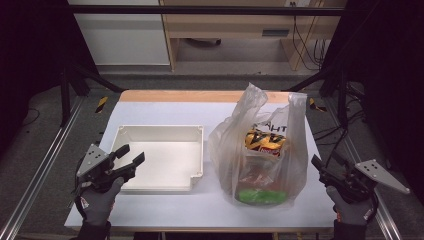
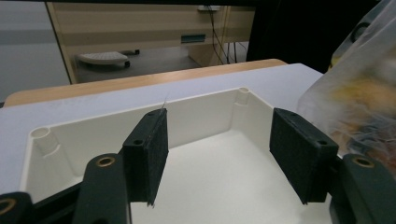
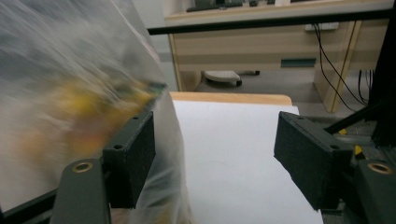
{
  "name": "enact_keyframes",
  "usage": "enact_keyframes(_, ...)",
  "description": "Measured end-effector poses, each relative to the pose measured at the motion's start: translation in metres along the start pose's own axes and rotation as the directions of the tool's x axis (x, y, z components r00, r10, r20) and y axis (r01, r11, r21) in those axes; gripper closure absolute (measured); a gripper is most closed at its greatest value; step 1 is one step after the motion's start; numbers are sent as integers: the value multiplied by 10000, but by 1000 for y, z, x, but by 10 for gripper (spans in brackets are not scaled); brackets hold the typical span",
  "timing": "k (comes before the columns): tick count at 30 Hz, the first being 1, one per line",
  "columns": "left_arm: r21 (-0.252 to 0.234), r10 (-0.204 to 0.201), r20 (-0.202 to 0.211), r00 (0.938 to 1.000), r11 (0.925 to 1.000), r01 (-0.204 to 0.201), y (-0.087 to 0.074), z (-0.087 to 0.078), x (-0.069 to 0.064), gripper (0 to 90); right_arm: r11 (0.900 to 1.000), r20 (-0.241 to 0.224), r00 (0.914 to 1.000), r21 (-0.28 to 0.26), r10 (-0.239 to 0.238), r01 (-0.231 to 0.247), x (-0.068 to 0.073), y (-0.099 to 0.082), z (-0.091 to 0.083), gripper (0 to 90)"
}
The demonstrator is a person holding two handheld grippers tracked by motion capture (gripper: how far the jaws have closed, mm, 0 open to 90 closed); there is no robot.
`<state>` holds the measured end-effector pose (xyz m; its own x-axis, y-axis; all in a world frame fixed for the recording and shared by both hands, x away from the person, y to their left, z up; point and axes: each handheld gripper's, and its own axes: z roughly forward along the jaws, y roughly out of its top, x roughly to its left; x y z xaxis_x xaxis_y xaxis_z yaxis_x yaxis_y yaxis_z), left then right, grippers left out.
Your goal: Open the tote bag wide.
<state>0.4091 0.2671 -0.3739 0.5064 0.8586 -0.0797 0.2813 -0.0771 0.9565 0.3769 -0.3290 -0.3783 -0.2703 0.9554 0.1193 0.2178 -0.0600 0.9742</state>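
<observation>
A clear plastic bag (image 1: 260, 150) stands on the white table (image 1: 165, 112), right of centre, with a yellow snack packet (image 1: 264, 141) and a green item (image 1: 260, 196) inside. Left of it lies a shallow white tray (image 1: 160, 157), nothing in it. My left gripper (image 1: 131, 156) hovers open over the tray's near left corner; in the left gripper view the tray (image 2: 210, 116) lies between and beyond its jaws (image 2: 224, 158). My right gripper (image 1: 324, 167) is open just right of the bag, apart from it; in its own view the bag (image 3: 70, 93) blurs past the left jaw.
Black frame posts stand at both far sides of the table. Metal rails run along its left and right edges. A wooden desk (image 1: 240, 25) with hanging cables is beyond the far edge. Bare tabletop lies in front of the tray and bag.
</observation>
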Motion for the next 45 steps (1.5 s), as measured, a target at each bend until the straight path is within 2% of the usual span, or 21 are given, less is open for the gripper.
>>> enact_keyframes(3, -23, 124, 85, 9999, 9999, -124, 3, 0, -7, 369, 9999, -162, 9999, -130, -26, 24, 4, 6, -5, 299)
enact_keyframes(8, -109, 570, 450, 9974, 9983, -566, 11, 0, -28, 370, 9990, -802, 9965, -407, -218, 186, 21, 25, -19, 306)
enact_keyframes(15, -296, 798, 660, 9946, 9965, -780, 21, -4, -44, 370, 9962, -974, 9939, -750, -510, 438, 36, 42, -31, 305)
enact_keyframes(19, -469, 931, 901, 9916, 9949, -891, 32, -2, -56, 369, 9922, -1487, 9860, -1094, -759, 599, 51, 55, -35, 304)
enact_keyframes(21, -614, 938, 1258, 9876, 9943, -866, 41, 4, -68, 369, 9926, -1780, 9810, -1059, -777, 594, 58, 58, -34, 298)
enact_keyframes(23, -605, 1040, 1305, 9860, 9935, -968, 44, 5, -72, 368, 9936, -1996, 9762, -910, -843, 672, 64, 58, -31, 291)
enact_keyframes(24, -595, 1258, 1505, 9806, 9912, -1181, 51, 10, -84, 367, 9939, -2118, 9733, -826, -887, 726, 68, 58, -27, 287)
enact_keyframes(25, -595, 1258, 1505, 9806, 9912, -1181, 51, 10, -84, 365, 9939, -2118, 9733, -826, -887, 726, 68, 58, -27, 287)
enact_keyframes(27, -637, 1437, 1699, 9749, 9888, -1346, 57, 14, -96, 363, 9949, -2239, 9702, -602, -924, 808, 73, 57, -20, 283)
enact_keyframes(28, -708, 1582, 1914, 9687, 9866, -1471, 63, 18, -107, 358, 9954, -2344, 9675, -361, -947, 887, 78, 55, -13, 290)
enact_keyframes(29, -708, 1582, 1914, 9687, 9866, -1471, 63, 18, -107, 356, 9954, -2348, 9673, -260, -962, 927, 79, 55, -11, 297)
enact_keyframes(30, -759, 1683, 2151, 9620, 9849, -1553, 68, 23, -119, 350, 9949, -2353, 9667, -204, -1012, 991, 81, 54, -7, 320)
enact_keyframes(31, -759, 1683, 2151, 9620, 9849, -1553, 68, 23, -119, 346, 9949, -2353, 9667, -204, -1012, 991, 81, 54, -7, 320)
enact_keyframes(33, -807, 1801, 2448, 9527, 9830, -1651, 72, 28, -132, 339, 9937, -2418, 9645, 95, -1059, 1115, 84, 51, -2, 378)
enact_keyframes(34, -851, 1903, 2637, 9457, 9811, -1737, 74, 32, -143, 332, 9935, -2566, 9612, 250, -1008, 1109, 86, 49, 1, 457)
enact_keyframes(35, -851, 1903, 2637, 9457, 9811, -1737, 74, 32, -143, 329, 9935, -2566, 9612, 250, -1008, 1109, 86, 49, 1, 457)
enact_keyframes(36, -825, 1981, 2712, 9419, 9798, -1823, 75, 35, -149, 326, 9923, -2580, 9606, 398, -1036, 1177, 87, 47, 2, 522)
enact_keyframes(37, -792, 2055, 2781, 9383, 9784, -1908, 76, 38, -154, 326, 9923, -2580, 9606, 398, -1036, 1177, 87, 47, 2, 522)
enact_keyframes(40, -640, 2215, 3026, 9270, 9751, -2121, 81, 50, -174, 321, 9918, -2630, 9592, 449, -1035, 1194, 89, 46, 3, 651)
enact_keyframes(43, -590, 2344, 3076, 9222, 9720, -2273, 83, 57, -184, 342, 9921, -2665, 9586, 464, -1000, 1164, 90, 46, 2, 696)
enact_keyframes(45, -463, 2403, 2945, 9249, 9703, -2374, 83, 62, -190, 412, 9926, -2701, 9583, 495, -937, 1111, 89, 46, 1, 730)
